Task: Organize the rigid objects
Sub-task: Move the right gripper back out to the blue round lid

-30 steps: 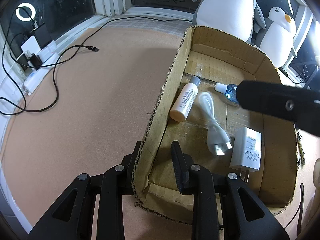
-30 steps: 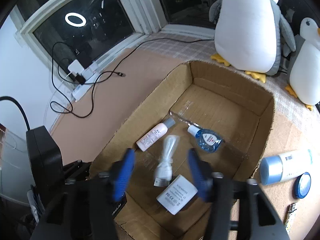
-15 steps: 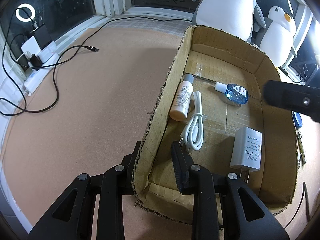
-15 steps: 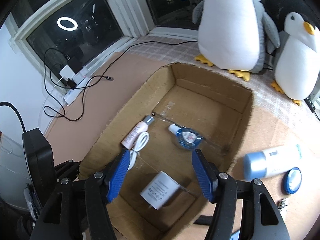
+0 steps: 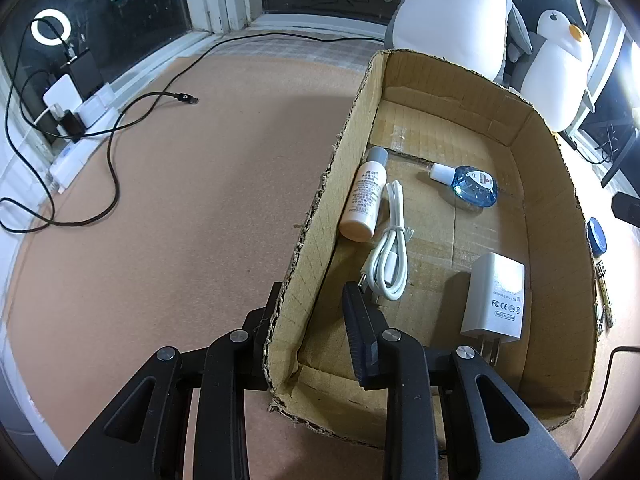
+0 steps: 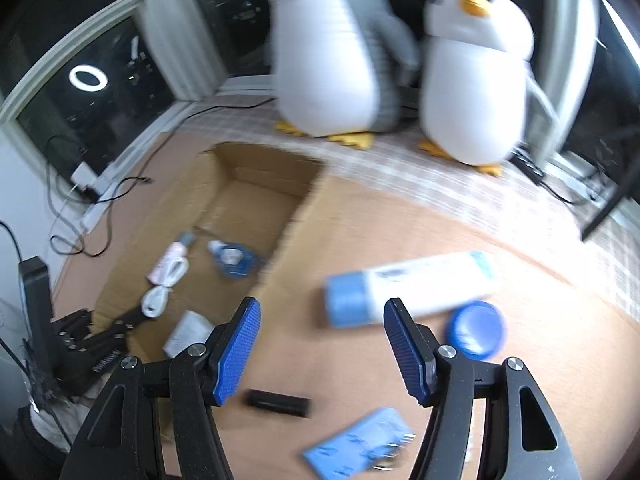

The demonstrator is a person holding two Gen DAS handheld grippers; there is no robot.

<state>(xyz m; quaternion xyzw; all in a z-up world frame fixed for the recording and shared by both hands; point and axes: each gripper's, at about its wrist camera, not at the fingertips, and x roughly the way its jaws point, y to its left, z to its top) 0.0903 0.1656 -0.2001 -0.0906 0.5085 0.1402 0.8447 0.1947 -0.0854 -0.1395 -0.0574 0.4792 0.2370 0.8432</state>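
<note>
**A:** How many things lie in the cardboard box [image 5: 536, 184]?

**B:** Four. One pale bottle [image 5: 363, 201] with a grey cap lies against the left wall. One coiled white cable [image 5: 390, 254] is just beside it. One small blue bottle [image 5: 472, 184] lies toward the middle, and one white charger [image 5: 495, 296] sits near the right wall, prongs pointing at the near end.

**A:** And outside the box?

**B:** Five that I can count in the right wrist view, though it is blurred. One white tube [image 6: 412, 286] with a light blue cap lies on its side on the brown table [image 5: 180, 208]. One round blue tin [image 6: 476, 330] touches it or nearly so; I cannot tell which. Nearer the camera are one black stick-shaped item [image 6: 278, 398], one light blue packet [image 6: 358, 446] and, beside the packet, something small and metallic I cannot make out.

**A:** The grippers?

**B:** The left gripper [image 5: 316, 320] is clamped on the box's near left wall, one finger outside, one inside. The right gripper [image 6: 322, 342] hangs over the table in front of the tube, its blue pads [image 6: 238, 344] standing apart with nothing between them.

**A:** Anything behind?

**B:** Two plush penguins [image 6: 332, 60] by the window.
</note>
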